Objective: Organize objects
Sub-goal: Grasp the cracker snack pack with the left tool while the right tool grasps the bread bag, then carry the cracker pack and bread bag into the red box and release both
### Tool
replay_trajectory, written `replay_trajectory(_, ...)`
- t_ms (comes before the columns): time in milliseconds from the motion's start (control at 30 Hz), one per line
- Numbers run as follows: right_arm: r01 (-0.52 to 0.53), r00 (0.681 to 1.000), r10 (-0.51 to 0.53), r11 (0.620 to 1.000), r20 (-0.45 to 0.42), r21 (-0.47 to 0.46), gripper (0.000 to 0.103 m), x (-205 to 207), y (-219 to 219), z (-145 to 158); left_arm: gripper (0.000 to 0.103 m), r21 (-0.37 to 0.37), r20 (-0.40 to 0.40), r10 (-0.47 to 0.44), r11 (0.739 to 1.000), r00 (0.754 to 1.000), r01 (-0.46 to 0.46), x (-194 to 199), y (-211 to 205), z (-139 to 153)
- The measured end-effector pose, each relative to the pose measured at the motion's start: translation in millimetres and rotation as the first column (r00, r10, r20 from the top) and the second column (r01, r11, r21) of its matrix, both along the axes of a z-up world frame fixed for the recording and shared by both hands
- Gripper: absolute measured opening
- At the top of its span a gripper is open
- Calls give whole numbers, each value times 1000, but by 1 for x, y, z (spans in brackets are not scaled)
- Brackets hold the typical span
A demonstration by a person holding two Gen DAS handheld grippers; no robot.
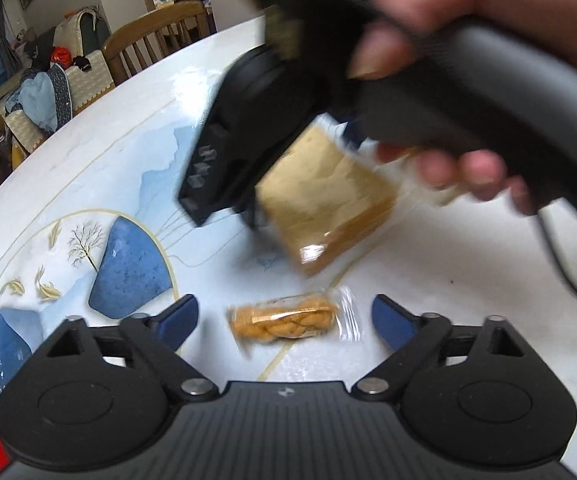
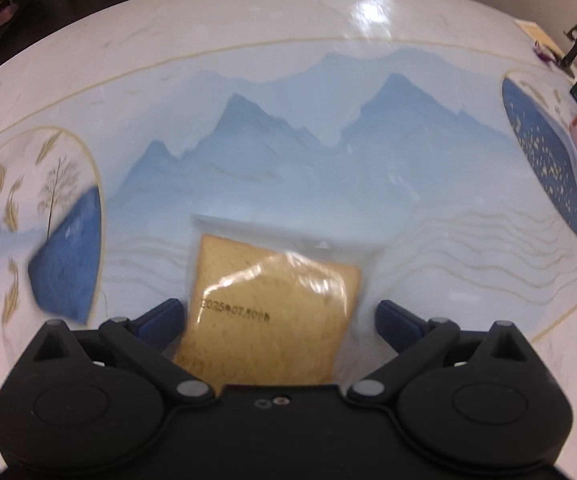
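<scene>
Left gripper (image 1: 284, 316) has its jaws wide apart, straddling a wrapped twisted pastry (image 1: 284, 320) lying on the table (image 1: 428, 272), pads clear of it on both sides. Right gripper (image 2: 278, 316) is also spread, with a packaged bread slice (image 2: 272, 312) between its blue fingers (image 2: 164, 316); the left finger sits right at the pack's edge, contact unclear, the right one is apart from it. Bread is tan, in a clear wrapper with a printed date code, resting on the mountain-pattern tabletop; image is motion-blurred.
</scene>
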State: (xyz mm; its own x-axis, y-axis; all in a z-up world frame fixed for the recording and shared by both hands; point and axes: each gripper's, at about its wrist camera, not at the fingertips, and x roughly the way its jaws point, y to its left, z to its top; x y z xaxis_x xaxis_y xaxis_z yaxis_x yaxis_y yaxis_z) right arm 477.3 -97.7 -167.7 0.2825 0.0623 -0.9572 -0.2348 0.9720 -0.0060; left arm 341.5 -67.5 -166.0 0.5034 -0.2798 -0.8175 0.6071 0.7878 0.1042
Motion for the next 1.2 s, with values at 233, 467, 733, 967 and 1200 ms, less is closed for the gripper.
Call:
replay_trajectory(233,-71,997,71,997,17,9,93,-19,-29,3,72,-23,-24,-7,1000,1000,6,0,0,-1)
replay_trajectory(467,-111,993,110,993,40,33,77,-33,-43,9,54,-30,-58,36,999,998,-37,1,2,4)
replay_trajectory(733,-131,991,129,987,29,94,72,-57,-56,18,50,-62,-101,113,991,988,-120,-16,19,15)
replay_trajectory(967,-175,985,174,975,22,137,72,-94,-55,35,50,-100,-127,177,977,976,-191,-45,47,34)
replay_trajectory(1200,-218,976,217,962,26,162,72,-126,-48,56,50,-131,-146,243,956,959,-262,-76,76,55)
